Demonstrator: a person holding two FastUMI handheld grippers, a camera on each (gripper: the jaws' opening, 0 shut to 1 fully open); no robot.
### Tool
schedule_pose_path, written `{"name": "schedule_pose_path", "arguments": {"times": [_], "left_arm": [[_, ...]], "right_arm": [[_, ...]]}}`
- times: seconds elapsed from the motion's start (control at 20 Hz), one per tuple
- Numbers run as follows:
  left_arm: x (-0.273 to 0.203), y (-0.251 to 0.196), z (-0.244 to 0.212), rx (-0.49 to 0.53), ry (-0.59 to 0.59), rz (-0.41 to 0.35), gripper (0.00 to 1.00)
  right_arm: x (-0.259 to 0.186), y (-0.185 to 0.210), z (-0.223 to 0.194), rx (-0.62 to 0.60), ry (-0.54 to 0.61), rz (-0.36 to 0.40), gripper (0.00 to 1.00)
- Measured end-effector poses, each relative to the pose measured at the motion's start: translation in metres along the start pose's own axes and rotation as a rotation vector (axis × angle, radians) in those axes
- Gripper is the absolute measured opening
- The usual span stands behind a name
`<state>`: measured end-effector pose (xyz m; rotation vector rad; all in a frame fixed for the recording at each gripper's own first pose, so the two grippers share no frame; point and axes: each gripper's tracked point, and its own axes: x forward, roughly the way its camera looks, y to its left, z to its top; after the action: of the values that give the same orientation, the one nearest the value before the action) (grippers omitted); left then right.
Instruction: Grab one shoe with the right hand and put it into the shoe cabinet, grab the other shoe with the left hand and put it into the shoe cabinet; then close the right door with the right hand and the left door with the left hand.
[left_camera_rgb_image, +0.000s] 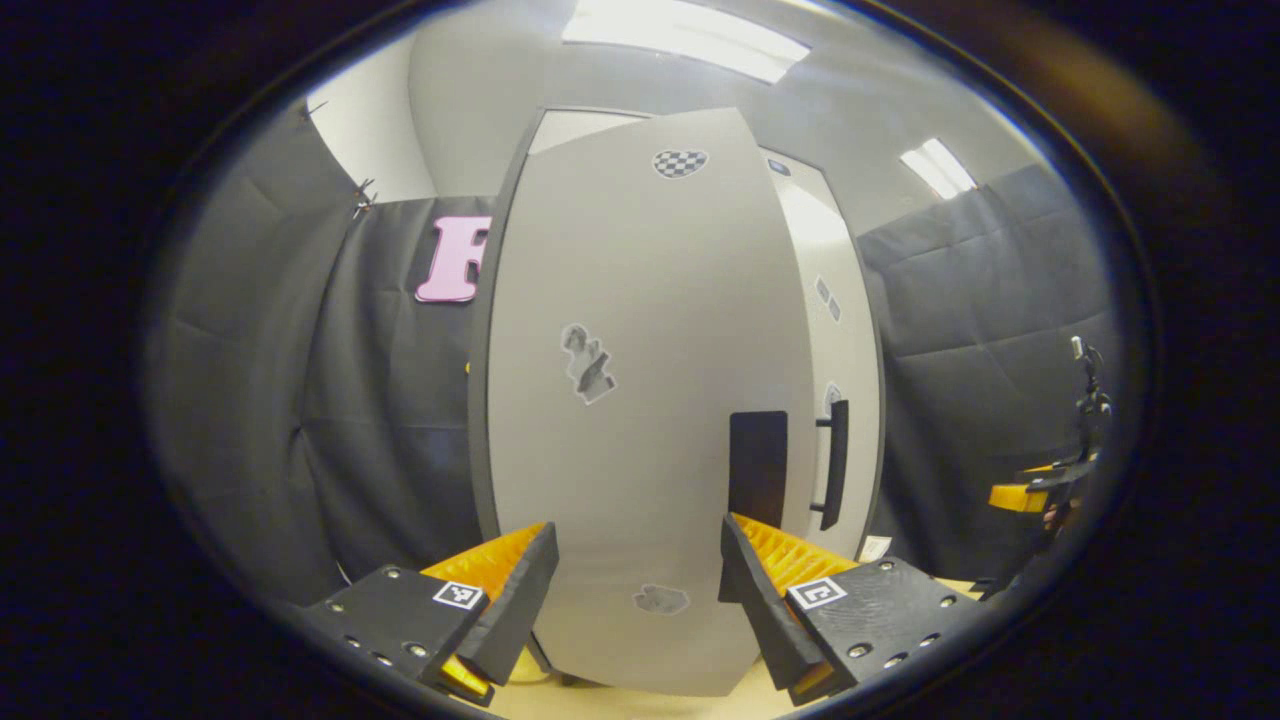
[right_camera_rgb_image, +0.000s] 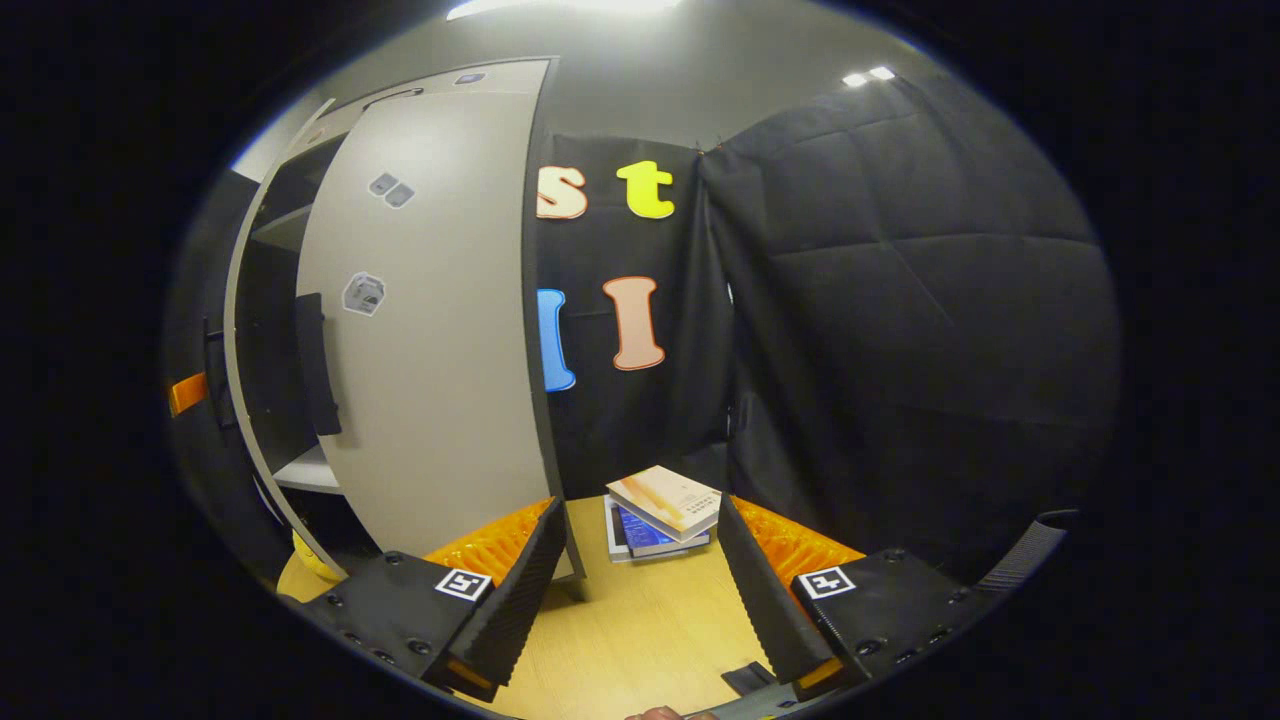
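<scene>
The shoe cabinet's left door (left_camera_rgb_image: 640, 380), a grey panel with a dark handle (left_camera_rgb_image: 757, 468), stands close in front of my left gripper (left_camera_rgb_image: 640, 590), which is open and empty. The right door (left_camera_rgb_image: 845, 330) with its bar handle (left_camera_rgb_image: 835, 462) shows just beyond it. In the right gripper view the right door (right_camera_rgb_image: 430, 330) stands ajar, with dark shelves (right_camera_rgb_image: 305, 470) visible to its left. My right gripper (right_camera_rgb_image: 640, 585) is open and holds nothing, a little to the right of that door. A small yellow shape (right_camera_rgb_image: 308, 557) lies low at the cabinet's foot; I cannot tell what it is.
A small stack of books (right_camera_rgb_image: 662, 512) lies on the wooden floor (right_camera_rgb_image: 640, 630) by the black cloth wall (right_camera_rgb_image: 900, 330). The other gripper (left_camera_rgb_image: 1040, 492) shows far off at the right edge of the left gripper view.
</scene>
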<state>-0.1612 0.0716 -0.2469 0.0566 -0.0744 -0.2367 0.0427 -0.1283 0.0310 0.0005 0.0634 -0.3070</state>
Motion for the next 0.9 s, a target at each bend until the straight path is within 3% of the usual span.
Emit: {"name": "schedule_pose_path", "arguments": {"times": [0.2, 0.35, 0.4, 0.7, 0.9], "left_arm": [[-0.002, -0.008, -0.005, 0.02, -0.008, 0.031, 0.92], [-0.011, -0.005, -0.007, -0.011, -0.016, 0.046, 0.96], [-0.015, -0.002, -0.007, -0.018, -0.015, 0.058, 0.94], [-0.05, 0.024, -0.002, -0.079, -0.055, 0.115, 0.92], [-0.098, 0.049, -0.012, -0.07, -0.054, 0.236, 0.94]], "right_arm": [[-0.006, -0.024, -0.014, 0.038, 0.018, -0.056, 0.97], [-0.001, -0.02, -0.019, 0.052, 0.036, -0.039, 0.92], [0.001, -0.017, -0.015, 0.049, 0.03, -0.03, 0.98], [0.017, 0.036, 0.001, 0.027, -0.01, 0.087, 0.98], [0.023, 0.073, 0.01, 0.007, -0.039, 0.163, 0.98]]}}
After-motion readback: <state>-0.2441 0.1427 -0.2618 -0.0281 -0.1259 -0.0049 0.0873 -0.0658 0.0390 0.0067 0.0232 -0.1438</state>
